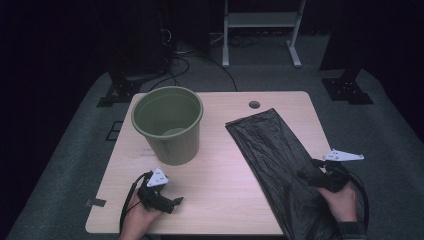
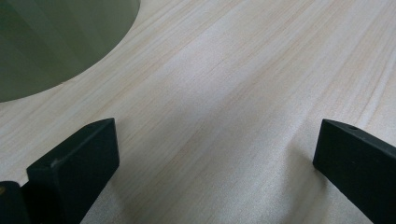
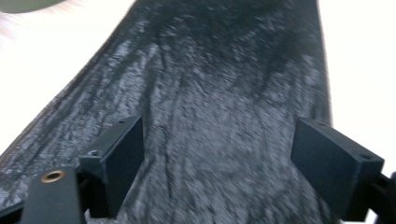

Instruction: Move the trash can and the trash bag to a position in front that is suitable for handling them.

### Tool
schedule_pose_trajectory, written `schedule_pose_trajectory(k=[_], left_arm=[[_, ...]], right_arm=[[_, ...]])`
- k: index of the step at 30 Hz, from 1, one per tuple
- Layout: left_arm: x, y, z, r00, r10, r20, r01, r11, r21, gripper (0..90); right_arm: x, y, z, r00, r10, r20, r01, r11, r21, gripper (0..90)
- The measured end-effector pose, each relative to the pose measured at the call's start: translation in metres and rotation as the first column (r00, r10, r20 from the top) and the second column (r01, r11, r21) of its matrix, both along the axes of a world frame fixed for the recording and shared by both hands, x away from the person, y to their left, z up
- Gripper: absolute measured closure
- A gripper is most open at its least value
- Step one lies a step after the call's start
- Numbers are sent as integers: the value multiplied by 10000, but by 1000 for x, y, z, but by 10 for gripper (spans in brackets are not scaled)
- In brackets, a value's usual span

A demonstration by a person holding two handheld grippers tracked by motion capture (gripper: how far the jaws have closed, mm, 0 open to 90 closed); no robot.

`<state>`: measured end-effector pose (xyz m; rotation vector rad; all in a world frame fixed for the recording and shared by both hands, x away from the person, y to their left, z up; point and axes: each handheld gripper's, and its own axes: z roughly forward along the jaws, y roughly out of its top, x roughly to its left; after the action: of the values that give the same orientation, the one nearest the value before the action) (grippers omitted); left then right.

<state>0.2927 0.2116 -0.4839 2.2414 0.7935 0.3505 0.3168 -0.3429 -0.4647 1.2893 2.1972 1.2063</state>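
Hovering over black bag (image 1: pixel 270 150), R gripper (image 1: pixel 306 176) released (L gripper (image 2: pixel 210 172) too), low.

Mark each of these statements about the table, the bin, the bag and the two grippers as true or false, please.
1. The green bin stands upright. True.
2. The black bag is inside the bin. False: it lies flat on the table.
3. The right gripper is above the bag with its jaws apart. True.
4. The left gripper is clamped on the bin's rim. False: its jaws stand open over bare table, beside the bin.
5. The bin is tipped on its side. False: its opening faces up.
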Motion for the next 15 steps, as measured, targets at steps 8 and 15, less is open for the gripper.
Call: schedule_pose_trajectory(k=[8,15], left_arm=[[0,0,0,10000,0,-5,0,10000,-13,0],[-1,5,1,9999,127,0,-127,9999,-85,0]], right_arm=[[1,12,-6,9998,177,129,-175,9996,-200,102],[2,30,-12,9997,222,-87,-232,9902,-1374,102]])
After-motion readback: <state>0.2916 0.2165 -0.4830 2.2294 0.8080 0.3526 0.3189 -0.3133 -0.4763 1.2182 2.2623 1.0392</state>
